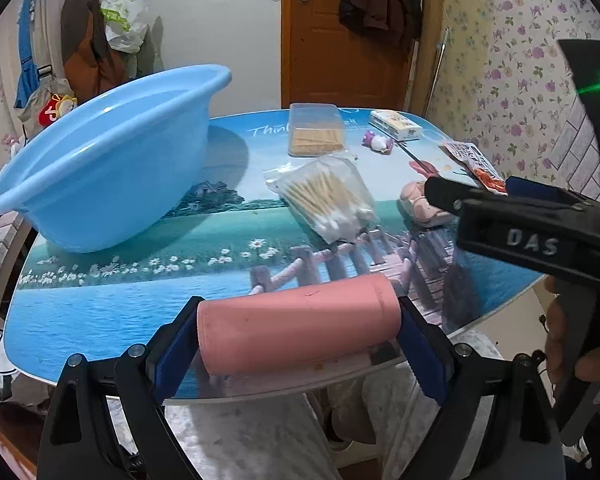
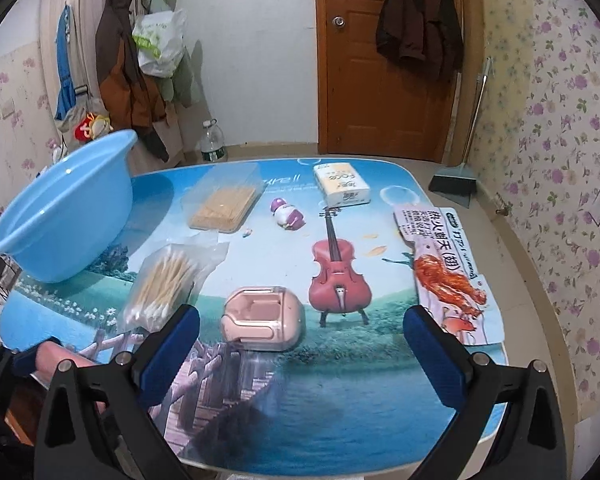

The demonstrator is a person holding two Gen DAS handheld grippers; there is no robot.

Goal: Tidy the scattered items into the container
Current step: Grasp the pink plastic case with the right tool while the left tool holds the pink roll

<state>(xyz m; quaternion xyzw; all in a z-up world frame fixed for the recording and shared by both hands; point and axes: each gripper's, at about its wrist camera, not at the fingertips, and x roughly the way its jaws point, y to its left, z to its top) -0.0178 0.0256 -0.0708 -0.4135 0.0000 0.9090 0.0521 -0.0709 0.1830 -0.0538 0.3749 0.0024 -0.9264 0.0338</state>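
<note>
Left wrist view: left gripper (image 1: 299,334) clamped on pink cylinder (image 1: 300,322), crosswise between blue pads, at table (image 1: 100,312) near edge. Blue basin (image 1: 100,160) at 10 o'clock, tilted. Cotton swab bag (image 1: 326,196) at 12.

Right wrist view: right gripper (image 2: 300,348) released, nothing between pads. Pink case (image 2: 262,318) at 12, snack packet (image 2: 446,272) at 2, basin (image 2: 64,208) at 10.

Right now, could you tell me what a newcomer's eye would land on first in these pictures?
First the pink cylinder, clamped end to end in the left gripper at the table's near edge. Next the big blue basin, tilted at the far left of the table. Then the open right gripper, pointed at a pink case, with cotton swabs to its left and a snack packet to its right.
</note>
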